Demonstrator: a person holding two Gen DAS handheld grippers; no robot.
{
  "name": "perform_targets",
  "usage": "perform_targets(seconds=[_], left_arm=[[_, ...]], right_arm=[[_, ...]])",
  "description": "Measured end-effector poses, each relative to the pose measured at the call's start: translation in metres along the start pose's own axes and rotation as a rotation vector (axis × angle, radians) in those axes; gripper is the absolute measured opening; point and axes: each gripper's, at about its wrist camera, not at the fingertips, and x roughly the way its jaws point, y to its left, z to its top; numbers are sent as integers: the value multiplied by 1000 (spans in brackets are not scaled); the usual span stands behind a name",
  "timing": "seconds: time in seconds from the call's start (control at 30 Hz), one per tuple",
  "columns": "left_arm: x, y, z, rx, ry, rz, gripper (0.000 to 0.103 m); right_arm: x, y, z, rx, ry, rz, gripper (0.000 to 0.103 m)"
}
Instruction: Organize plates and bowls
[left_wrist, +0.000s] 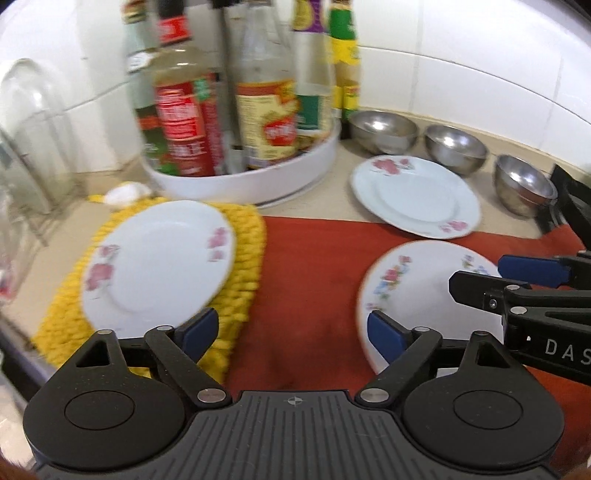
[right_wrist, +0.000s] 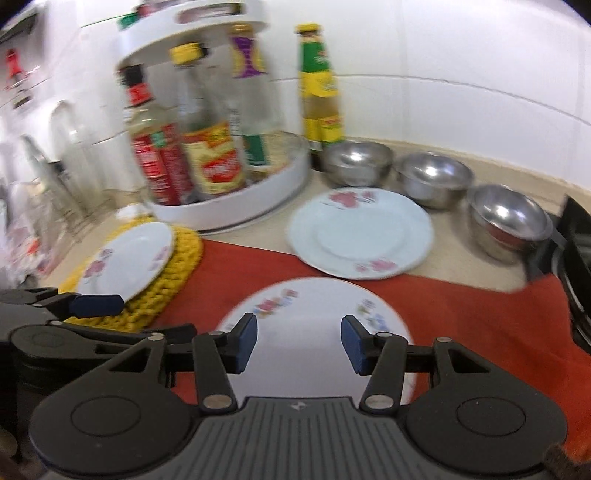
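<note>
The left gripper (left_wrist: 293, 332) is wide apart and empty. The right gripper (right_wrist: 299, 343), also empty, hangs over the round white flowered plate (right_wrist: 314, 332) on the red cloth (right_wrist: 461, 314). Probably pinch its near rim gently.

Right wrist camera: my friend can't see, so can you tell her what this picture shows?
The open right claw hovers empty over a flowered plate on a red cloth. A second plate lies on a yellow mat to the left and a third plate behind. Three steel bowls line the wall beside a white turntable of sauce bottles.
</note>
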Motion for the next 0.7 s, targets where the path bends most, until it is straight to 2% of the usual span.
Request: perform_targets(seconds=[0.2,0.47,0.7], left_arm=[[5,40,5,-57,10,64,92],[22,107,19,-148,26,145,92],[48,137,31,-175,58,162,92]], right_arm=[[14,32,14,-78,-6,65,47],[63,73,44,-115,13,137,47],[107,97,65,-132,49,172,47]])
